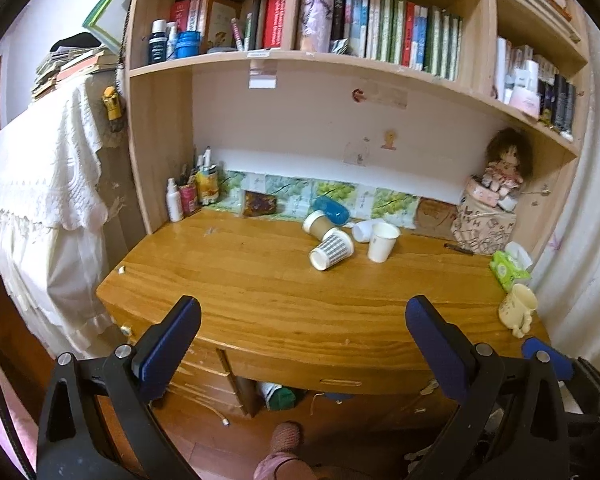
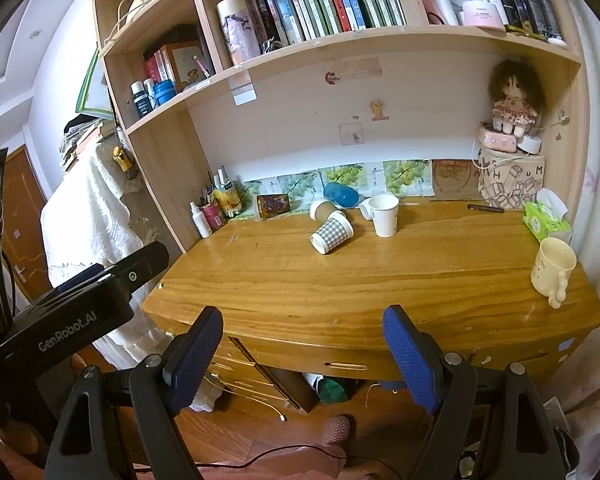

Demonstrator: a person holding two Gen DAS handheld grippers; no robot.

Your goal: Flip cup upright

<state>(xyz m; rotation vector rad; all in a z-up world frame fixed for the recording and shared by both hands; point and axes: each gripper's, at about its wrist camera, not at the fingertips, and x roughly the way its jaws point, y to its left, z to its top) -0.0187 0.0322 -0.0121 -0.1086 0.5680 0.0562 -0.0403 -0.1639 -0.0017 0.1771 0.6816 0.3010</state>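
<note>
A grey checked paper cup lies on its side on the wooden desk. A brown paper cup and a blue cup lie on their sides behind it. A white paper cup stands upright to the right, with another white cup lying behind it. My left gripper and right gripper are both open and empty, held off the desk's front edge, far from the cups.
A cream mug stands at the desk's right edge beside a green tissue pack. Bottles and pens stand at the back left. A doll on boxes sits at the back right. Bookshelves hang above.
</note>
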